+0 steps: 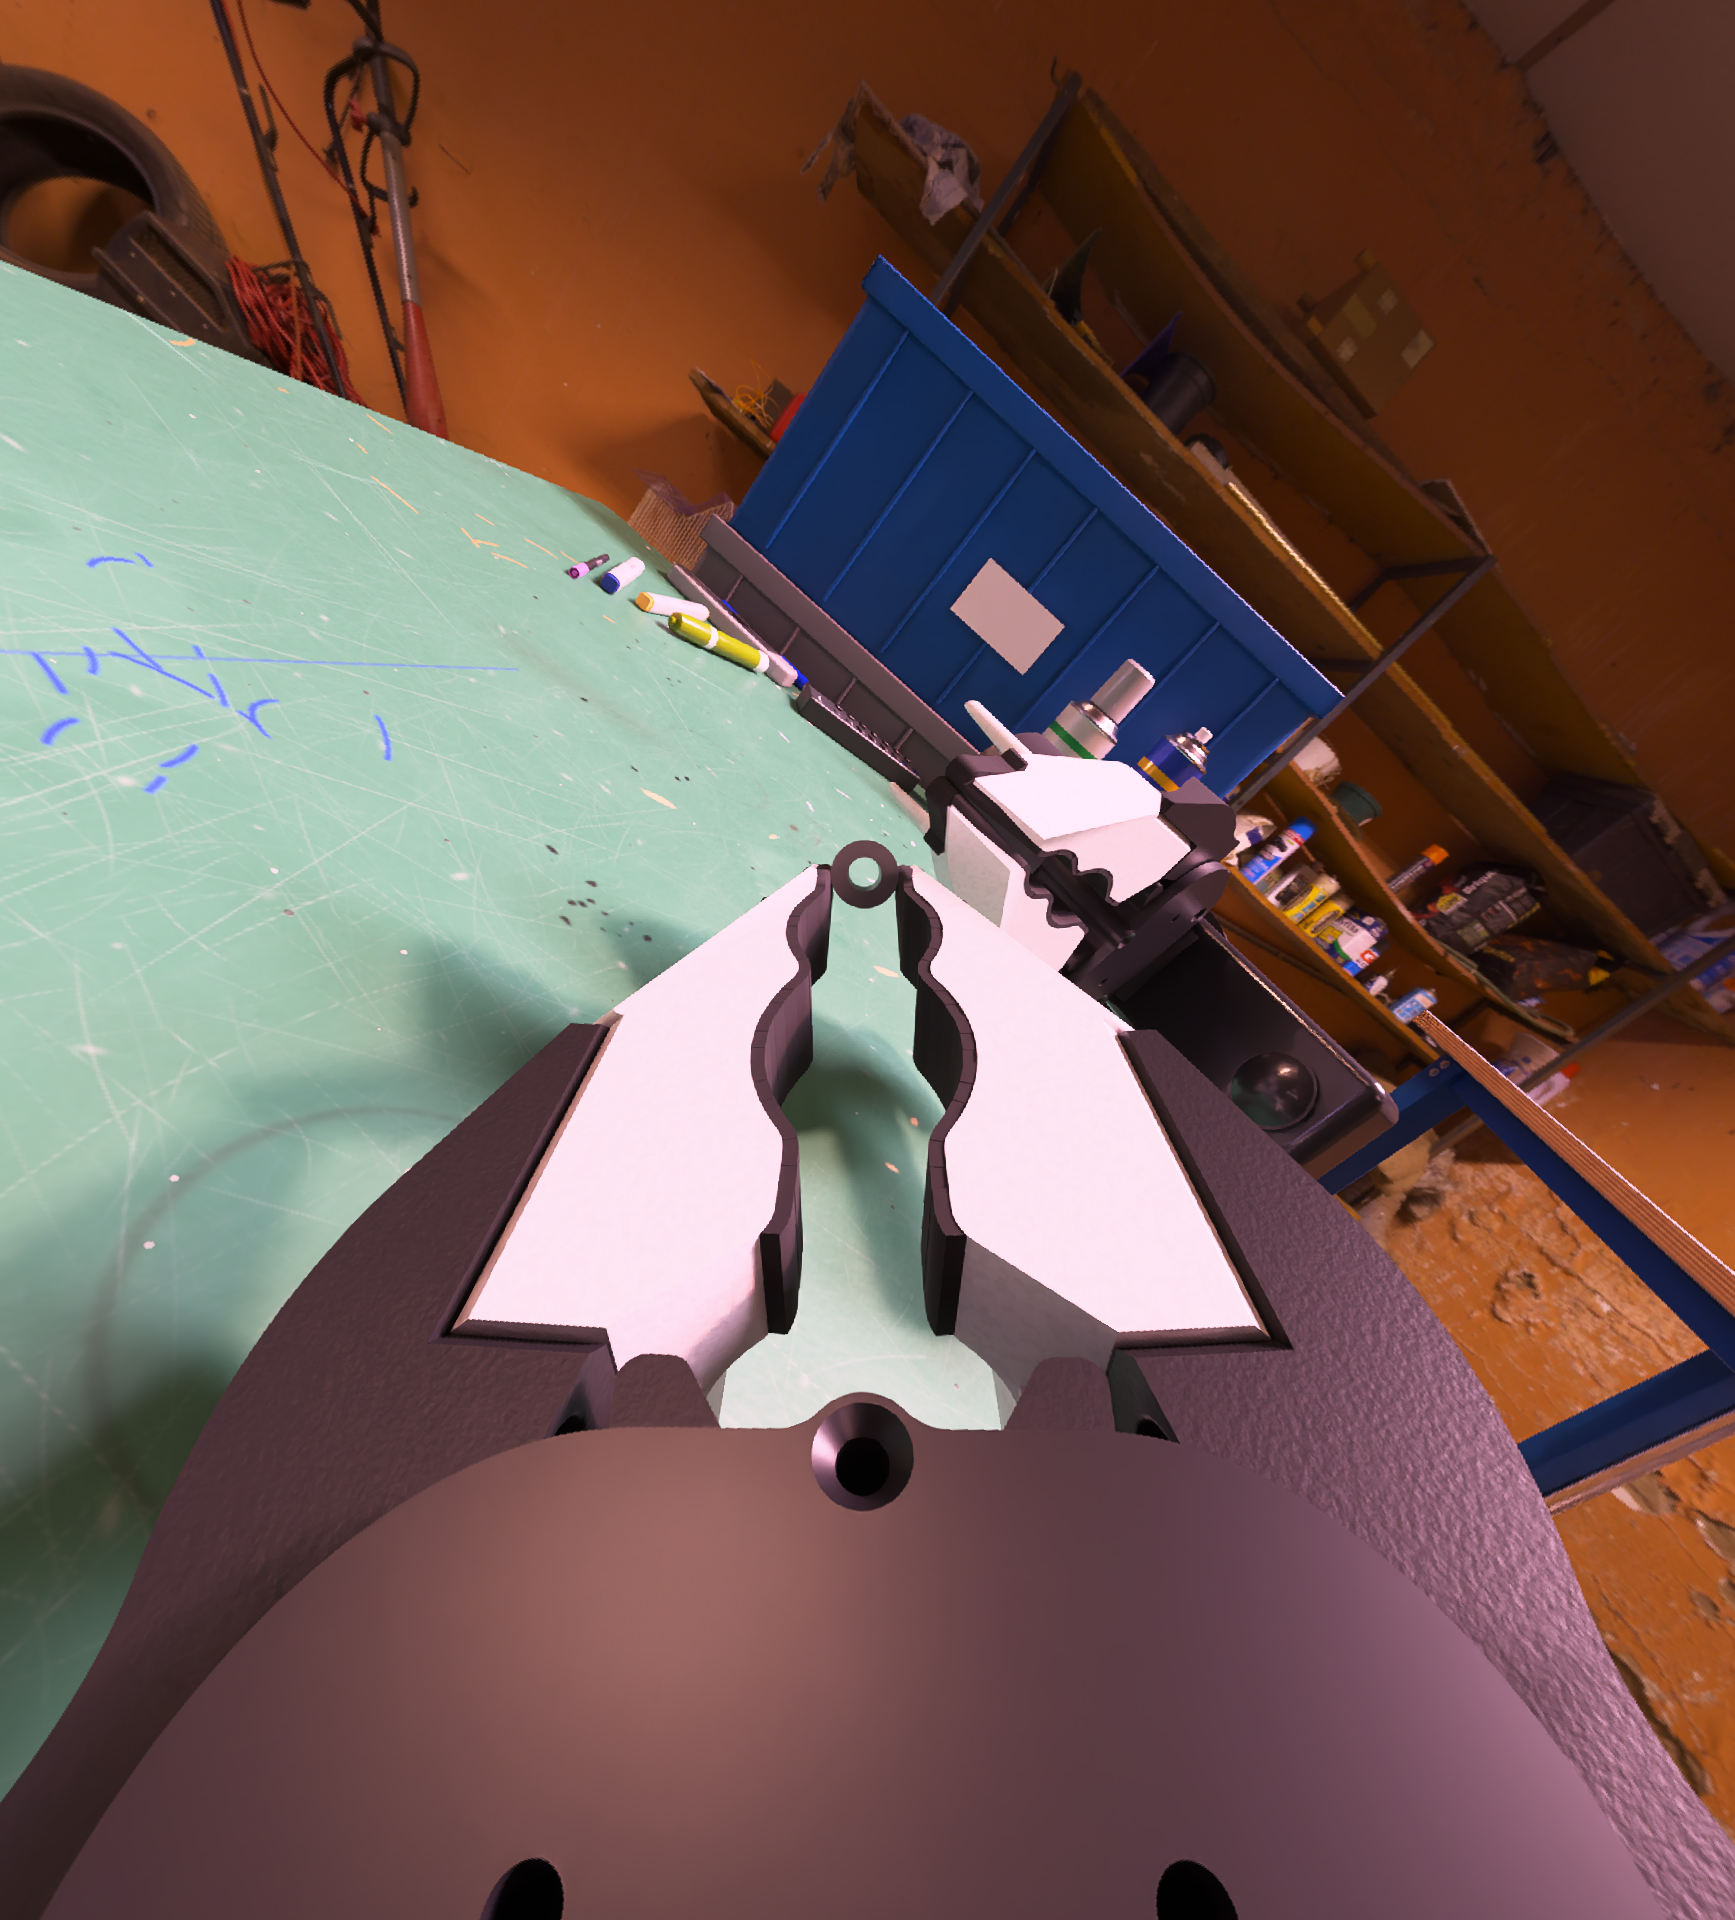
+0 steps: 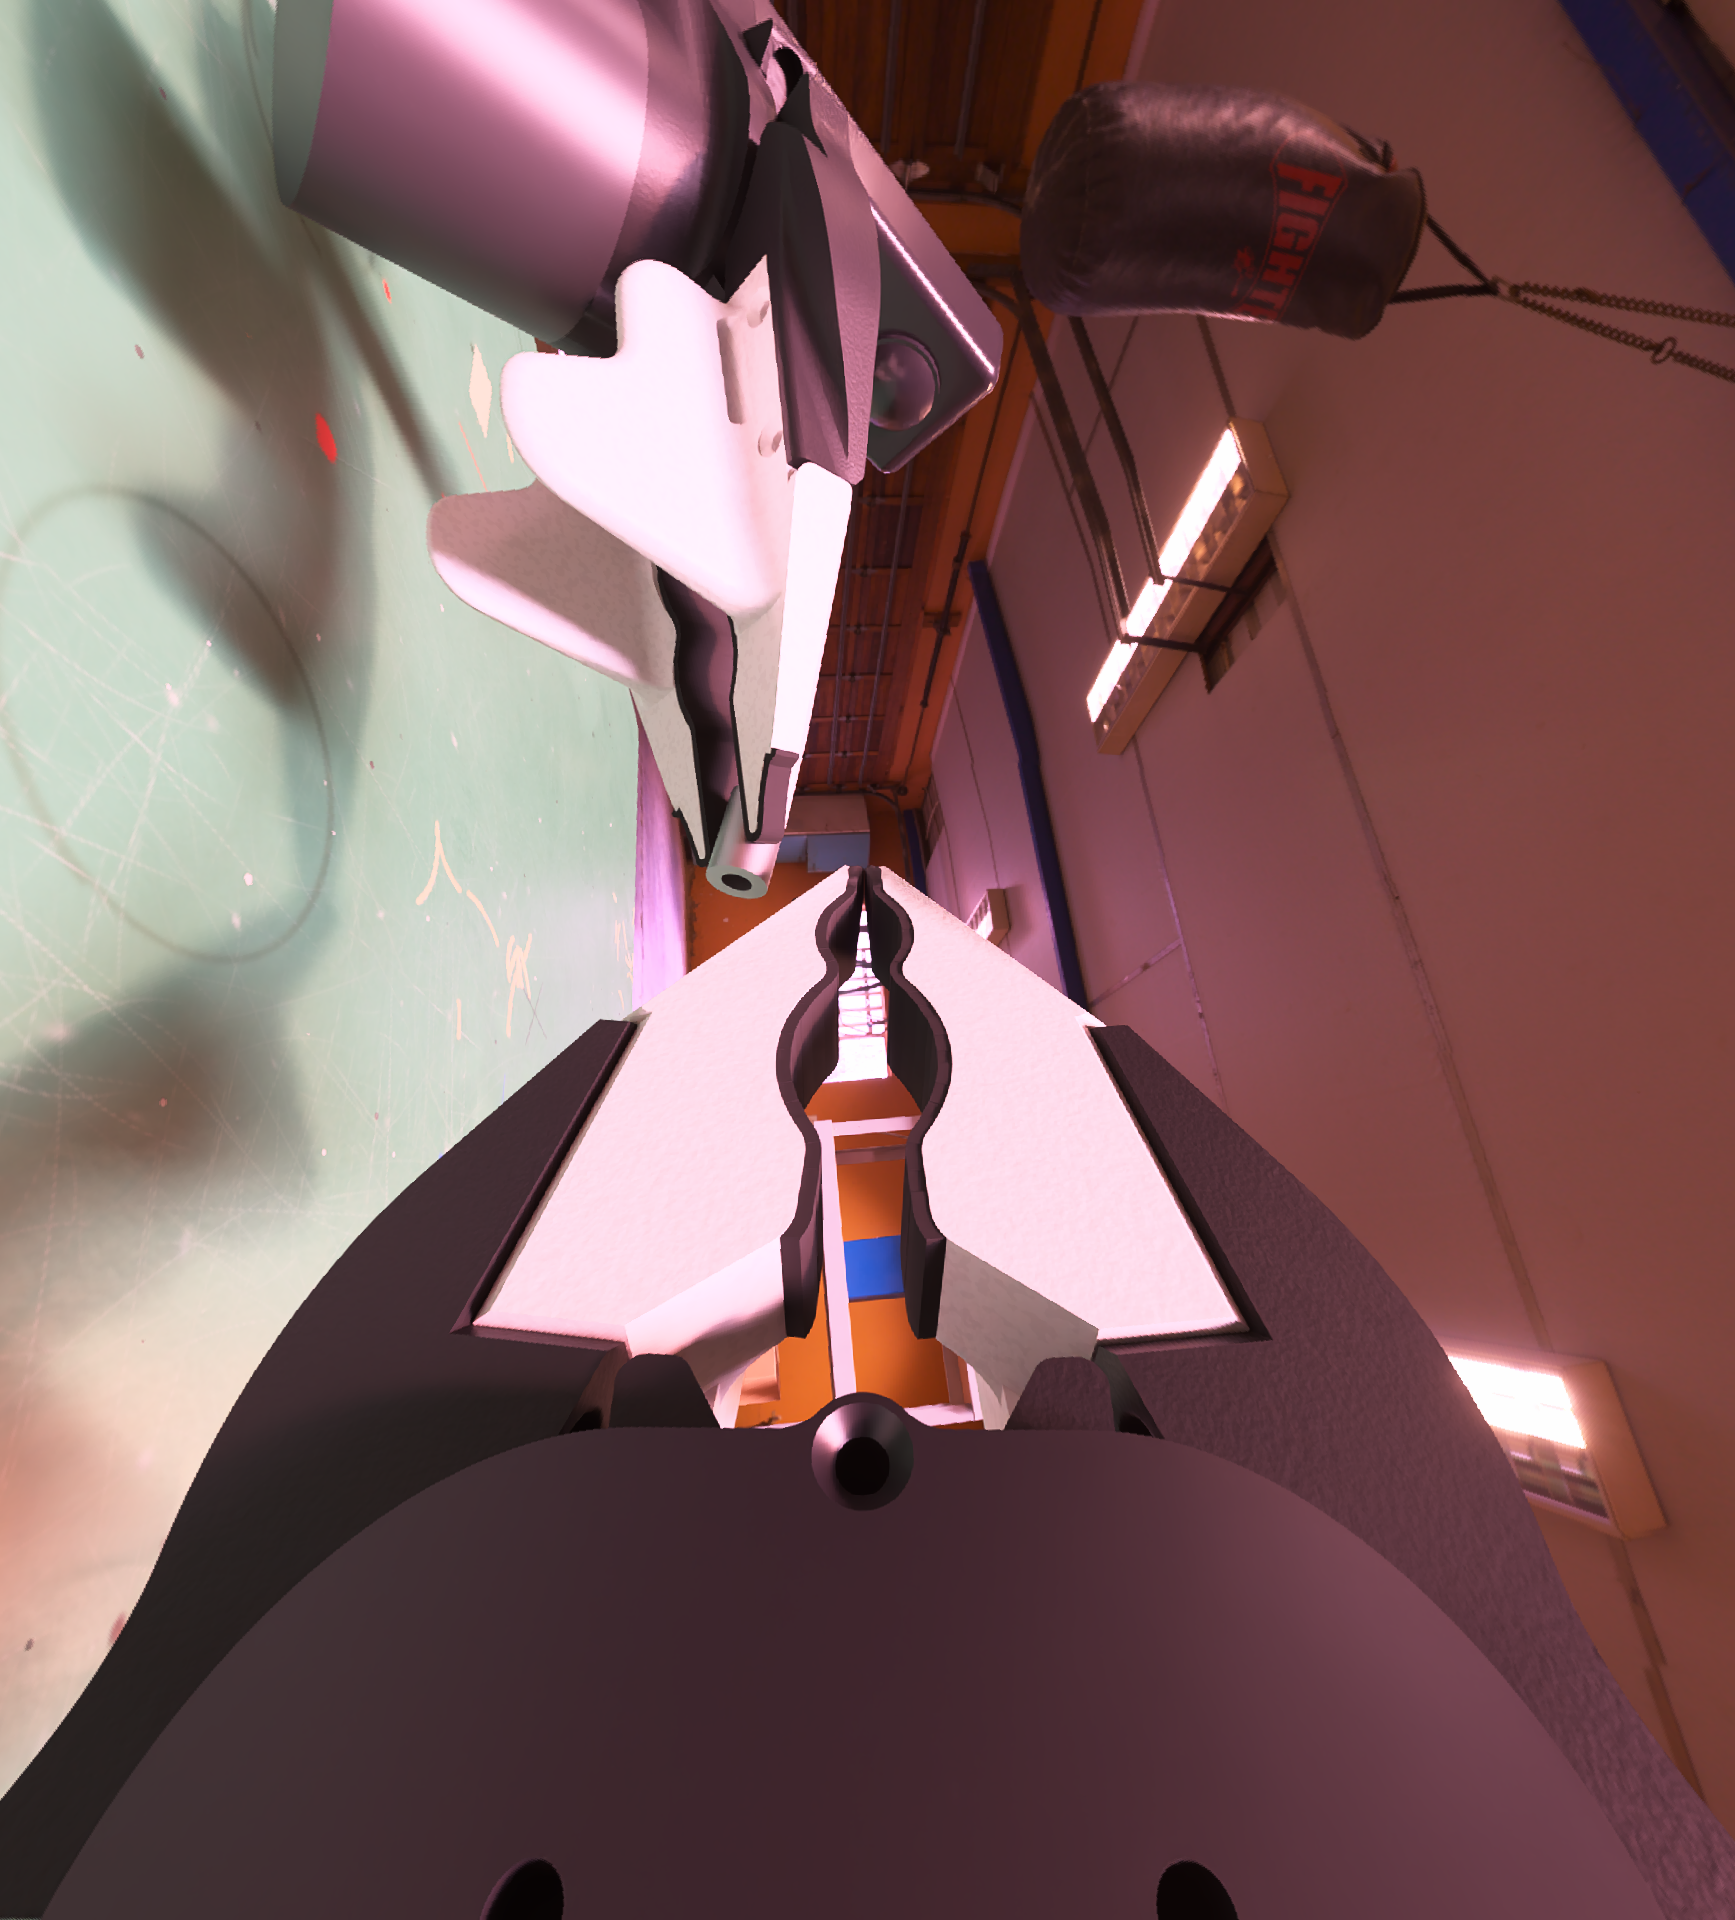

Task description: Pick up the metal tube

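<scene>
Left wrist view: the left hand-held gripper (image 1: 864,876) pinches the metal tube (image 1: 863,874) at the very fingertips, just above frame centre. We see the tube end-on as a small ring, its bore pointing at the camera, so it lies along the fingers' line of sight and not across them. The grip sits only at the tips; the wavy inner pads further back carry nothing. We judge this a shallow hold that could let the tube pivot or slip.

The green bench (image 1: 219,831) fills the left of that frame, scratched and ink-marked. In the right wrist view the tube (image 2: 743,868) shows just above centre, clear of the bench (image 2: 167,831), so we judge the lift under way or done.

The right hand-held gripper (image 2: 861,878) has its fingertips nearly together with nothing between them; it sits just beside the tube's end, not touching. It appears right of centre in the left view (image 1: 1081,873). Markers (image 1: 712,636) and a blue bin (image 1: 998,540) at upper centre there are not involved.
</scene>
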`<state>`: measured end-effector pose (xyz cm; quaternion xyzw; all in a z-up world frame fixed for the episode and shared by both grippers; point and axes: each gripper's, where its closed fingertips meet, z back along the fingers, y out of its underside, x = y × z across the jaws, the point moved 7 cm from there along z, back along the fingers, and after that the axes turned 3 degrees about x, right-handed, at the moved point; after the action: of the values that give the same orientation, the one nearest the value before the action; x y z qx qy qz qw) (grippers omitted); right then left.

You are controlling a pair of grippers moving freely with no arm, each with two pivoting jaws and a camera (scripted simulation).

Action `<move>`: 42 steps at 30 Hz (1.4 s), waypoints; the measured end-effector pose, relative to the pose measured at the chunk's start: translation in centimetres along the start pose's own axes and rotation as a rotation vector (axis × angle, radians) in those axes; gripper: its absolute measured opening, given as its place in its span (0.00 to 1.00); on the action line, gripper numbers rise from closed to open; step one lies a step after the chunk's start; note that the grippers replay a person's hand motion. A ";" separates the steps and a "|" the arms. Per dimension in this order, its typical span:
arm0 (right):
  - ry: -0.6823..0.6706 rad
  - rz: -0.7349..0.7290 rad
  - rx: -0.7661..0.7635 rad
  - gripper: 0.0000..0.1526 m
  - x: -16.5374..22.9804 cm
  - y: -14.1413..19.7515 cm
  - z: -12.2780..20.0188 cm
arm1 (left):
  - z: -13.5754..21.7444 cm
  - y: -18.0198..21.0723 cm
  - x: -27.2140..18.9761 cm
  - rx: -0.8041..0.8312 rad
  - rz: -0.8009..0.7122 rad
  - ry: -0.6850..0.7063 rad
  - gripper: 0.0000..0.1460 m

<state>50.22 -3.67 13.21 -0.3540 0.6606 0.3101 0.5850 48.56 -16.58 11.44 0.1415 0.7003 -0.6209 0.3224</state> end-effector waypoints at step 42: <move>-0.013 -0.004 0.003 0.00 0.1 0.0 0.0 | 0.0 0.0 0.0 0.002 0.006 0.006 0.08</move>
<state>50.17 -3.67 13.09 -0.3522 0.6565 0.3101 0.5905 48.55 -16.57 11.43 0.1459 0.7002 -0.6203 0.3218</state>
